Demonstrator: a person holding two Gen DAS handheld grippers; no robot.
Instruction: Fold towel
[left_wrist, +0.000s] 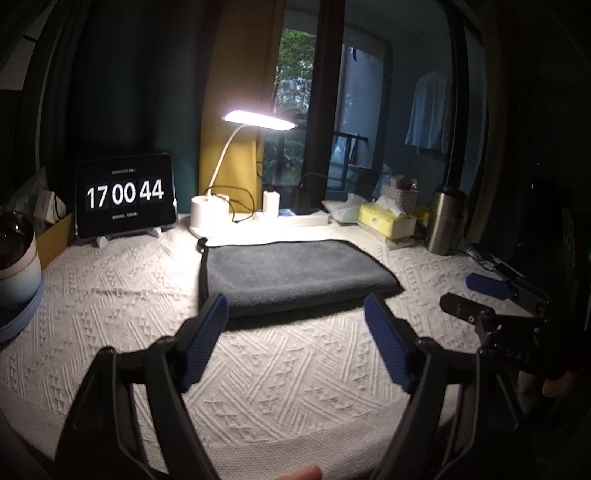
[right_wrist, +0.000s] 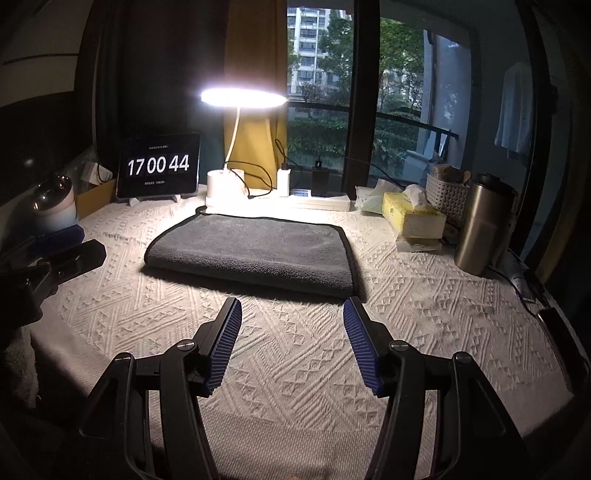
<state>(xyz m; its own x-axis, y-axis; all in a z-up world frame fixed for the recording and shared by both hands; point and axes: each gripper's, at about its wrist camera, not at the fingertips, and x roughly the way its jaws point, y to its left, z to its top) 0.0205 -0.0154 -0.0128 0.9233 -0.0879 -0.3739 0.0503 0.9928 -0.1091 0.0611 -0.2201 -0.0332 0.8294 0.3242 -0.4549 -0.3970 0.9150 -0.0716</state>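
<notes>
Both tongs, left gripper (left_wrist: 295, 306) and right gripper (right_wrist: 291, 310), hang released.
Ahead lies your grey microfibre towel (right_wrist: 255, 251): soft, light, floppy; pinch its near corners at the black piping.

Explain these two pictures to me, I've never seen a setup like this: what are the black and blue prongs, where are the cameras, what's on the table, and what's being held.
The prongs are hand-held two-finger grippers, one in each of a person's hands, each carrying a wide-angle camera looking along its fingers. One picture comes from the left gripper, the other from the right gripper. Both are open and hold nothing. On the white textured tablecloth lies a grey towel, already folded. Behind it stand a lit desk lamp, a tablet clock, a yellow tissue box and a steel flask.
</notes>
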